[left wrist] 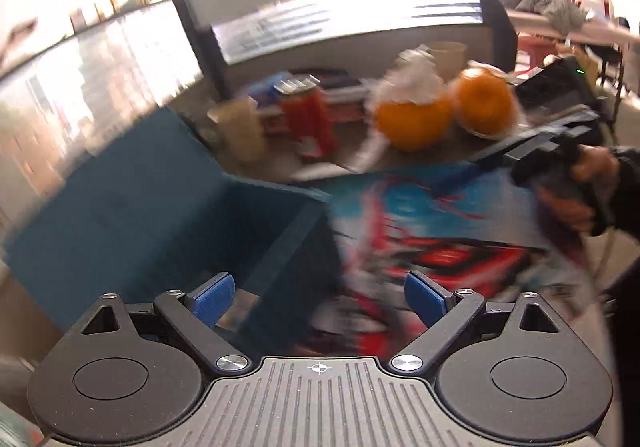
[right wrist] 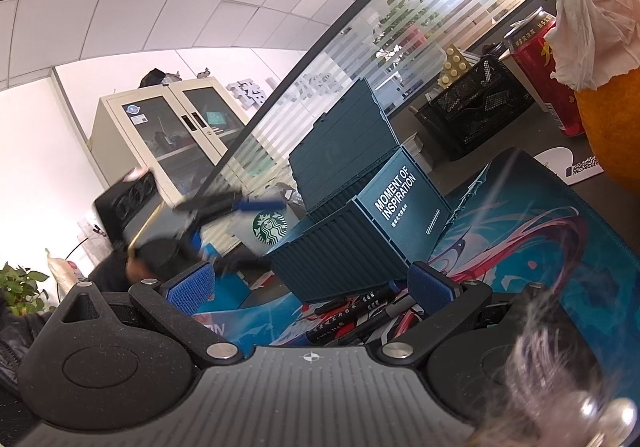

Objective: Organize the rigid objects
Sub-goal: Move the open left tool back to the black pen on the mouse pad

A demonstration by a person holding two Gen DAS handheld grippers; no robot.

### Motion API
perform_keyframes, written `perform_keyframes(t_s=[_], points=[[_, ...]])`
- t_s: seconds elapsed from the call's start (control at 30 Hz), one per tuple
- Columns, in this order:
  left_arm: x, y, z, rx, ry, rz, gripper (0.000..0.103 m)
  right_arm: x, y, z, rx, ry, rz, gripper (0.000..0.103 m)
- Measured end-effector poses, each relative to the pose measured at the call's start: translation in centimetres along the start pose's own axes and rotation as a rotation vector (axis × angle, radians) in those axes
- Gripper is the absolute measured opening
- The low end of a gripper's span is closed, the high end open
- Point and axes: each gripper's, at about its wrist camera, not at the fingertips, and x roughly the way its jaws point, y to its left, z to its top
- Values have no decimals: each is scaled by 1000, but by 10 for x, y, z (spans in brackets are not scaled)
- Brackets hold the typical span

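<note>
My left gripper (left wrist: 319, 301) is open with nothing between its blue pads (left wrist: 212, 301), above the edge of a teal container box (left wrist: 160, 199) and a colourful desk mat (left wrist: 440, 215). The picture is blurred. In the right wrist view the same box (right wrist: 360, 231), marked "MOMENT OF INSPIRATION", stands with its lid (right wrist: 340, 143) raised. My right gripper (right wrist: 312, 287) is open and low over several pens (right wrist: 360, 311) that lie on the mat (right wrist: 540, 247) beside the box. The left gripper (right wrist: 232, 225) shows as a blur beyond the box.
Two oranges (left wrist: 412, 119) (left wrist: 486, 103), one topped with crumpled tissue, a red can (left wrist: 308, 115) and a paper cup (left wrist: 240, 127) stand behind the mat. A black mesh basket (right wrist: 476, 107) and a Starbucks cup (right wrist: 270, 227) sit near the glass partition. A hand (left wrist: 592, 167) holds the right gripper.
</note>
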Motion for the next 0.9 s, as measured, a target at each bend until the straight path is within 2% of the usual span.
perform_keyframes(t_s=[0.13,0.3,0.67,0.83,0.9], points=[[13,-34,-9,-50,10,-71,94,0,-1,0,-1,-5,-6,103],[33,-60,-14,-95,5,-64,93,1,-1,-1,-3,-10,-13,103],[67,-48,-23,-267,42,-92,93,0,-1,-1,-7,-16,1,103],[71,-50,-23,-258,29,-65,92,-1,-3,0,-1,-24,10,103],[71,-52,-23,-247,22,-56,85,-2,-4,0,4,-27,11,103]])
